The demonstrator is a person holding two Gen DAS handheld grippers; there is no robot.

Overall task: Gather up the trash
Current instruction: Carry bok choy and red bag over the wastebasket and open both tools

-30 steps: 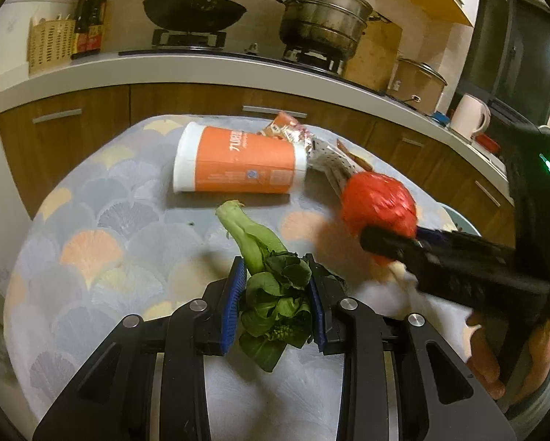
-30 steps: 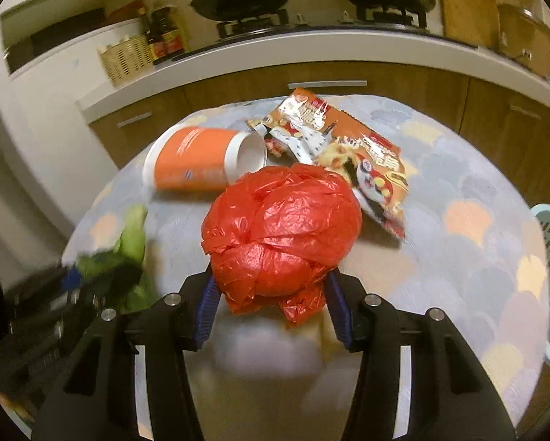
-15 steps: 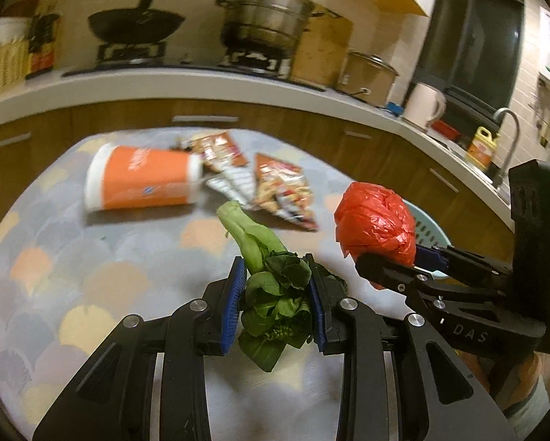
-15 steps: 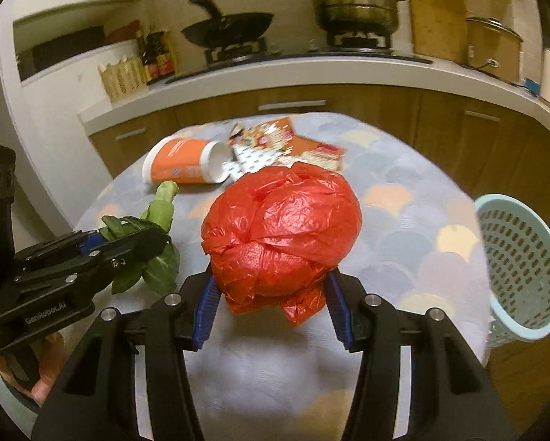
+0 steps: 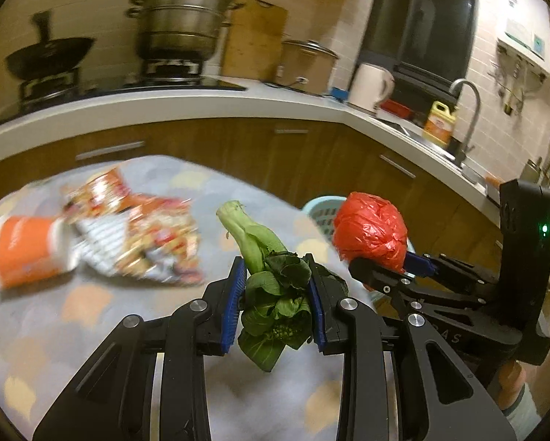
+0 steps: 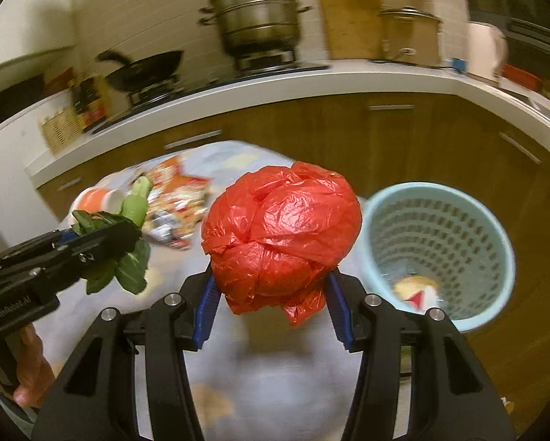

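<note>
Right tongs (image 6: pixel 271 308) clamp the red bag (image 6: pixel 280 235), basket (image 6: pixel 436 253) just right and below; left tongs (image 5: pixel 276 305), gripping greens (image 5: pixel 271 294), sit farther off.

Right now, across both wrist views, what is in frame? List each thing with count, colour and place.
Plastic bag: one, red, in right tool.
Bok choy: one, green, in left tool.
Basket: one, pale blue, beside table; scrap inside.
Snack wrappers: several, red-orange, on table.
Cup: one, orange, lying on table.
Table: one, scale-patterned cloth.
Steamer pot, wok, kettle: counter.
Left tool, right tool: black, blue pads, both shut.
</note>
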